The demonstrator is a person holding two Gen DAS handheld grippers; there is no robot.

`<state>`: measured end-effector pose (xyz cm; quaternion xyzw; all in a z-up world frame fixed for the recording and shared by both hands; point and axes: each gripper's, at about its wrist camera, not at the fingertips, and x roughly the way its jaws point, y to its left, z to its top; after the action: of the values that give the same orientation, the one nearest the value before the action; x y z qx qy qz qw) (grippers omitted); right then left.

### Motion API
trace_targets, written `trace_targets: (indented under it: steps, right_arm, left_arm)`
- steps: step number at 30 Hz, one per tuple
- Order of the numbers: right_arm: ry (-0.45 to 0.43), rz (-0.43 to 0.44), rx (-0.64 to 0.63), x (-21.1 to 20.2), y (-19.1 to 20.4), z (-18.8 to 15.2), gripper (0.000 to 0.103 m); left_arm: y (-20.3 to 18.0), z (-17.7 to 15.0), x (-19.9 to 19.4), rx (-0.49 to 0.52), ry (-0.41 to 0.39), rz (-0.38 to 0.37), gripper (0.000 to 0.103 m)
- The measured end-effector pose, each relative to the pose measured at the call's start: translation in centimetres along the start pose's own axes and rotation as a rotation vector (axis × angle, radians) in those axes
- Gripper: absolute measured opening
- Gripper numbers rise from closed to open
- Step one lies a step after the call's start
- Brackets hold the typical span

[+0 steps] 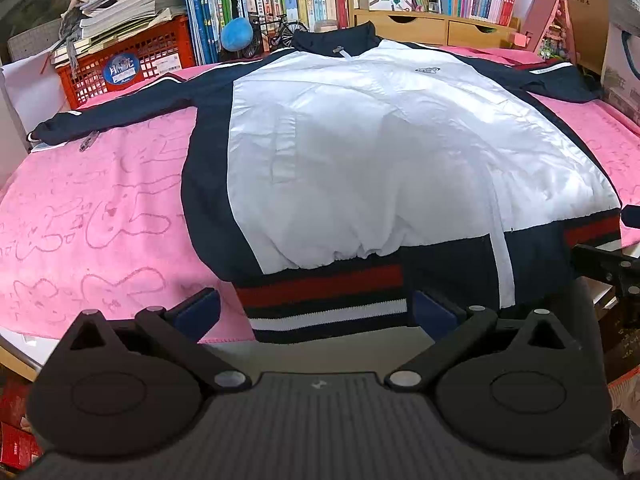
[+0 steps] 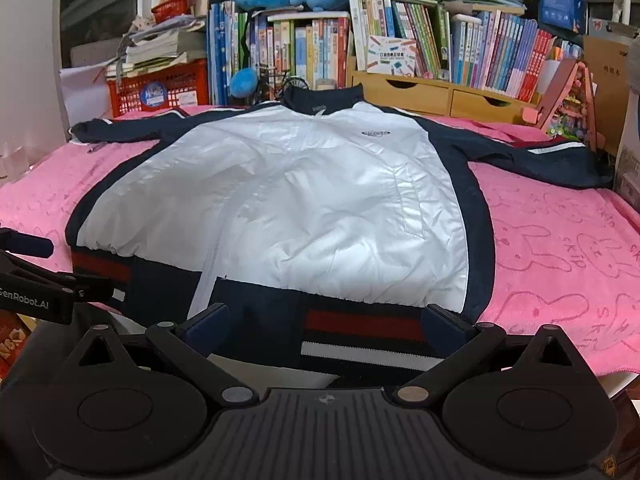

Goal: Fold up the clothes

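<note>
Right now the jacket [image 1: 360, 152] lies flat and front-up on the pink towel [image 1: 100, 208], collar toward the bookshelf [image 2: 400, 48], both sleeves stretched out to either side, its striped hem [image 1: 324, 300] hanging just over the near edge of the table.

Both tools sit at that hem. The left gripper [image 1: 316, 308] is spread wide with nothing between its fingers, which straddle the left half of the ribbing. The right gripper [image 2: 326, 326] is equally wide and empty, bracketing the right half (its neighbour pokes into the left edge of the right wrist view).

Nothing is folded yet, so I'd judge this the very start.

What worries me is the fabric. That white shell looks slick and puffy, and a pinch at the hem could catch only the top layer, so the front would lift while the back stays put. The zipper strip [image 1: 500, 248] runs between the two grippers, and uneven pulls might skew it. The towel could also drag along if a finger digs too low.
</note>
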<state>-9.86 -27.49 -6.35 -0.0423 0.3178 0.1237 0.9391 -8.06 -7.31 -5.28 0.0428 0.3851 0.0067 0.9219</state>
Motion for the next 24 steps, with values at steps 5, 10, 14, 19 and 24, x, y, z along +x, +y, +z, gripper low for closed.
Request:
trace_targets:
  steps: [5,10,14,19,24]
  right_arm:
    - [0.007,-0.003,0.000,0.1,0.0,-0.1,0.103]
    - [0.010,-0.005,-0.004,0.1,-0.1,0.0,0.103]
    - [0.022,-0.006,-0.004,0.4,-0.1,0.0,0.103]
    - [0.044,0.009,-0.004,1.2,-0.2,0.1,0.103]
    - [0.025,0.005,0.008,1.1,-1.0,0.8,0.103]
  left_arm:
    - [-0.1,0.0,0.0,-0.001,0.001,0.000,0.103]
    - [-0.1,0.1,0.2,-0.002,0.006,-0.006,0.103]
    - [-0.1,0.2,0.4,-0.002,0.015,-0.011,0.103]
    - [0.0,1.0,0.3,-0.003,0.015,-0.025,0.103]
    - [0.6,2.5,0.1,-0.013,0.002,-0.049,0.103]
